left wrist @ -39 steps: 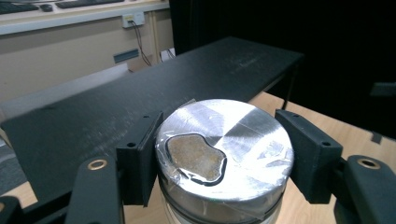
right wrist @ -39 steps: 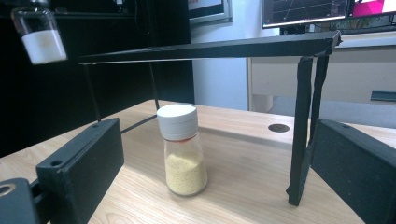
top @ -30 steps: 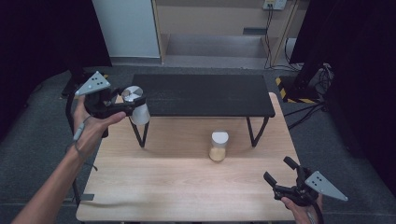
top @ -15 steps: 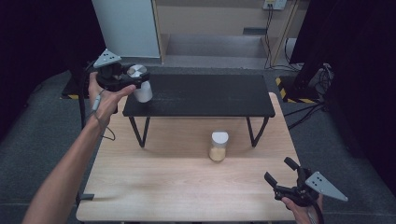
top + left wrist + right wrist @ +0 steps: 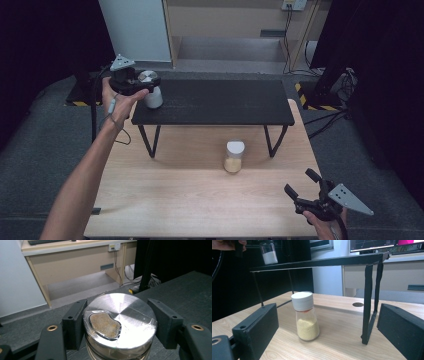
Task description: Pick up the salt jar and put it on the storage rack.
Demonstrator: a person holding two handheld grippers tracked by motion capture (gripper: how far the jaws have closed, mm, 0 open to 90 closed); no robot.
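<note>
The left hand-held gripper (image 5: 145, 86) is clamping its jaws on a silver-capped jar (image 5: 152, 95) of white powder, the pads pressing on the cap's two sides, as the left gripper view shows (image 5: 120, 322). Since a second ago the arm has been carrying this jar away from the counter's near edge, up and toward 11 o'clock. Now the jar is hanging at the left end of the black shelf (image 5: 215, 102), its base at or just above the surface; I can't say whether it is touching. To me that looks like a placing that is nearly finished, with only the set-down and release remaining. The white-capped jar (image 5: 234, 156) of yellow grains is standing on the wooden counter (image 5: 165, 200) under the shelf, toward 1 o'clock of centre. The right hand-held gripper (image 5: 300, 187) is resting at 5 o'clock, jaws spread wide and holding nothing.
</note>
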